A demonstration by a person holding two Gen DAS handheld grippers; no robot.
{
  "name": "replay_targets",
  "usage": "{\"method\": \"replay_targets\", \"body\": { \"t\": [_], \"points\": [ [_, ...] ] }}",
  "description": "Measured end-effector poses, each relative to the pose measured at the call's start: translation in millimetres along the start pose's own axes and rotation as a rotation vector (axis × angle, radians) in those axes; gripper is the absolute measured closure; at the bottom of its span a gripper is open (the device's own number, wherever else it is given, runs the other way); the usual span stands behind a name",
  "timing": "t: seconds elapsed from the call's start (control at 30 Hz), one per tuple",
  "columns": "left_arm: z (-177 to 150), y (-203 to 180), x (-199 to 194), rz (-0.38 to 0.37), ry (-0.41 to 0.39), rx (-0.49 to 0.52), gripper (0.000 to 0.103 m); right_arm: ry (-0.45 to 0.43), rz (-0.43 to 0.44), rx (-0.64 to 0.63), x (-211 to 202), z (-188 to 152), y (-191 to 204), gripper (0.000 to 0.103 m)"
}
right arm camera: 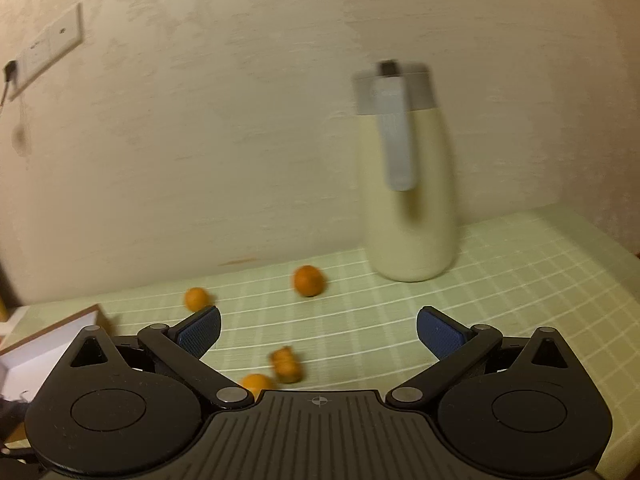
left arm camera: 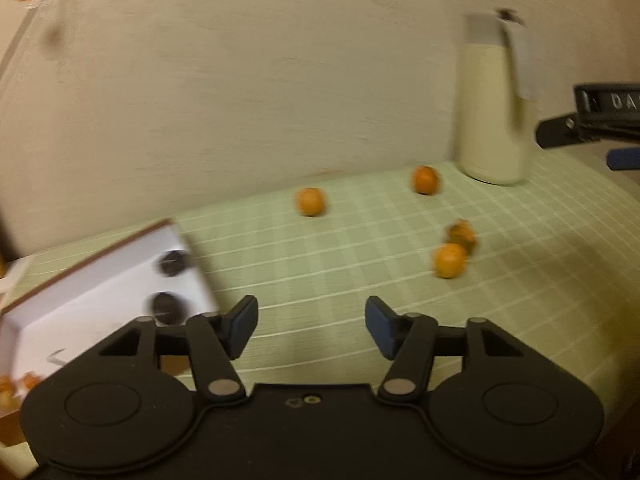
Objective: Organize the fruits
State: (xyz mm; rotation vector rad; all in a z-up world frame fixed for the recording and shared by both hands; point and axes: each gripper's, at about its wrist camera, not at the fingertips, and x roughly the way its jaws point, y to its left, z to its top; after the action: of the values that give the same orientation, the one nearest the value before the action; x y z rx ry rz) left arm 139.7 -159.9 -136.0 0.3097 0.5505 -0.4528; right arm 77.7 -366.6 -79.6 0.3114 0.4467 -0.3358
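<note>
Several small orange fruits lie loose on the green checked tablecloth point(left arm camera: 360, 288). In the left wrist view two sit near the wall point(left arm camera: 310, 201) point(left arm camera: 425, 179) and two sit close together at the right point(left arm camera: 449, 260) point(left arm camera: 463, 235). A white box point(left arm camera: 100, 304) with a brown rim stands at the left, with orange fruits point(left arm camera: 16, 388) at its lower left edge. My left gripper point(left arm camera: 311, 326) is open and empty above the cloth. My right gripper point(right arm camera: 318, 332) is open and empty, with two fruits point(right arm camera: 256, 385) point(right arm camera: 286, 364) just below it and two farther off point(right arm camera: 196, 299) point(right arm camera: 308, 280).
A tall cream jug with a grey lid and handle point(left arm camera: 494, 120) stands on the cloth by the wall; it also shows in the right wrist view point(right arm camera: 408, 200). Part of the right gripper point(left arm camera: 592, 120) shows at the right edge. A wall socket point(right arm camera: 48, 48) is at the upper left.
</note>
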Motion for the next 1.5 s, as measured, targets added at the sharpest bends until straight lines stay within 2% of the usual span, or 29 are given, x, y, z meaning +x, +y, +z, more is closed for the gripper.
{"method": "replay_targets", "body": {
  "t": [0.1,0.17,0.33,0.6,1.0,1.1,1.2,1.33,1.5],
  "points": [
    [2.1,-20.0,13.9,-0.047,0.006,0.026,0.058,0.009,-0.019,0.028,-0.2,-0.1,-17.2,0.000],
    [4.0,-31.0,21.5,-0.075,0.005,0.039,0.069,0.009,-0.035,0.037,0.5,-0.2,-26.1,0.000],
    [8.4,-52.7,41.9,-0.120,0.005,0.066,0.075,0.007,-0.075,0.035,2.7,-3.9,-39.4,0.000],
    [15.8,-70.1,68.3,-0.160,0.018,0.068,0.075,0.029,-0.101,0.071,12.4,-5.5,-58.0,0.000],
    [19.7,-81.2,89.9,-0.164,0.030,0.059,0.071,0.056,-0.061,0.073,23.9,-7.6,-55.6,0.000],
    [19.2,-82.1,95.3,-0.175,0.044,0.044,0.081,0.068,-0.023,0.067,30.3,-6.6,-50.6,0.000],
    [18.5,-82.7,96.7,-0.174,0.039,0.039,0.082,0.073,0.004,0.015,39.6,-4.8,-39.7,0.000],
    [14.5,-77.4,95.7,-0.135,0.031,0.032,0.082,0.092,0.040,-0.033,53.7,-4.5,-26.2,0.000],
    [10.4,-63.3,92.2,-0.083,0.038,0.022,0.083,0.142,0.084,-0.023,75.8,-9.8,-13.7,0.000]
  ]
}}
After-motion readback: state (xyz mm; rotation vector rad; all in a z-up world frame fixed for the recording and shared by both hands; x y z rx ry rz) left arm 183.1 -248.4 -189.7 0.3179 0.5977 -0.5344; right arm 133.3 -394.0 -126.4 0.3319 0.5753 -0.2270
